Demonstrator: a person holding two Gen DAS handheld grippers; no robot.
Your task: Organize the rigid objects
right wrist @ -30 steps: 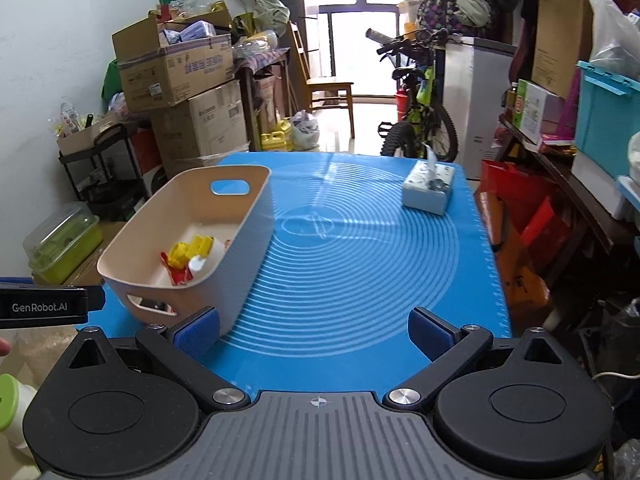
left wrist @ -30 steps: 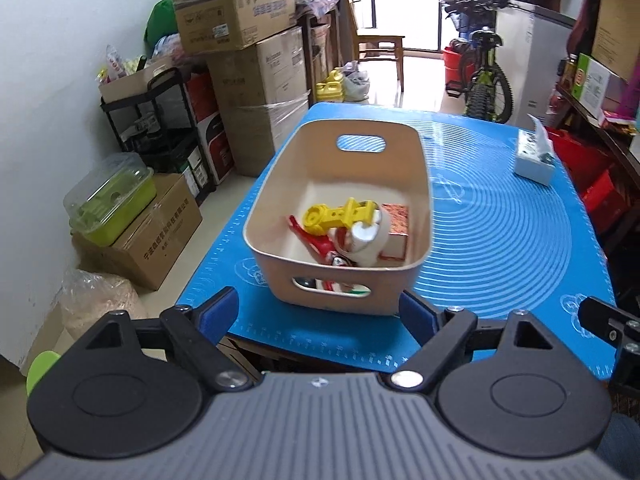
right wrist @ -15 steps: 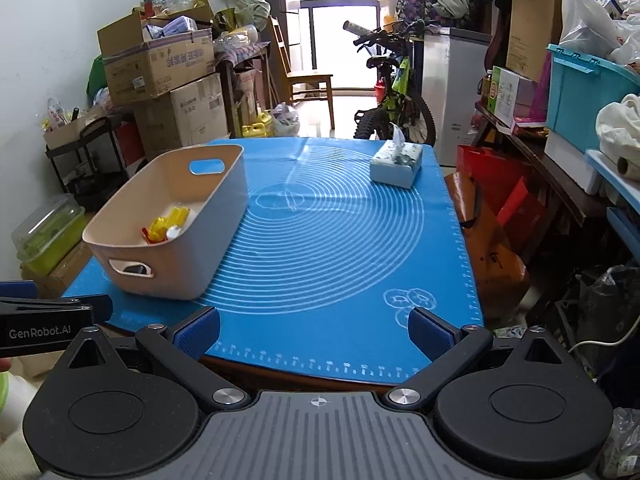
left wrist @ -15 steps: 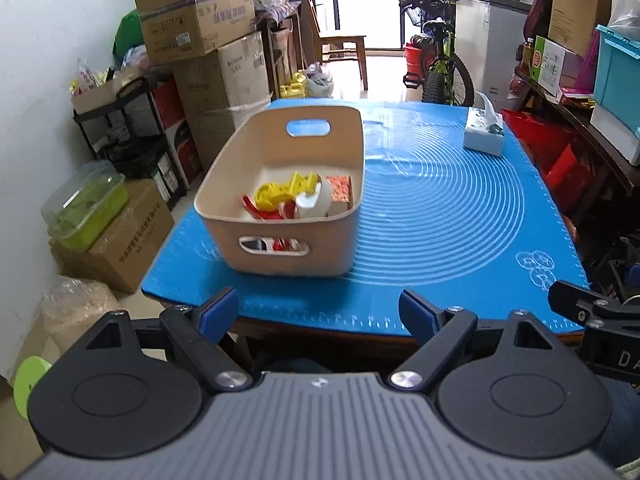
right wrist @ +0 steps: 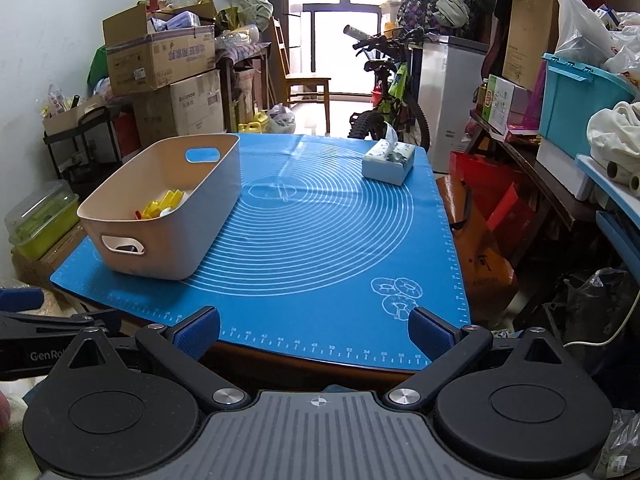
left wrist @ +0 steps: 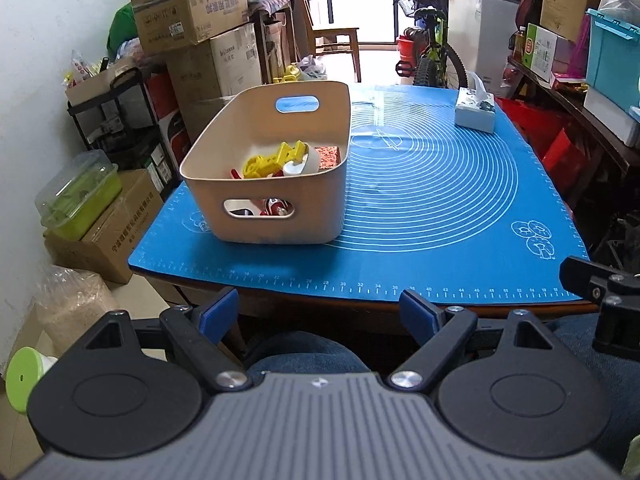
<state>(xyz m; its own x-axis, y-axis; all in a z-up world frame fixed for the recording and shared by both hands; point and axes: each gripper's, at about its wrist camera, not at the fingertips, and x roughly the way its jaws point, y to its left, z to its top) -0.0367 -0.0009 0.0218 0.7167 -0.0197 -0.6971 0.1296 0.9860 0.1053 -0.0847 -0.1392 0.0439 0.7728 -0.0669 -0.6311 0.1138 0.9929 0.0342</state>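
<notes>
1. Compared with a second ago, both cameras sit farther back from the table: its near edge, then hidden behind the grippers, now shows in full, and the beige basket (left wrist: pixel 276 184) looks smaller and more distant.
2. The left gripper (left wrist: pixel 318 314) has its blue pads spread wide with nothing between them; it hangs short of the table edge, above a denim-clad leg (left wrist: pixel 304 350).
3. The right gripper (right wrist: pixel 314 330) is likewise spread and empty, its pads just over the near edge of the blue mat (right wrist: pixel 320 248).
4. The basket stands on the mat's left side, near the left and front edges. The mat to its right is bare up to a tissue box (right wrist: pixel 388 160) at the far right corner.
5. The left view looks into the basket: a yellow toy (left wrist: pixel 276 158), a white piece, a reddish block and red parts behind the handle slot. The right view shows only a yellow and white glimpse over the rim; what those pieces are is hard to tell.
6. The right view alone shows the blue bin (right wrist: pixel 580 100) and shelves crowding the table's right side.
</notes>
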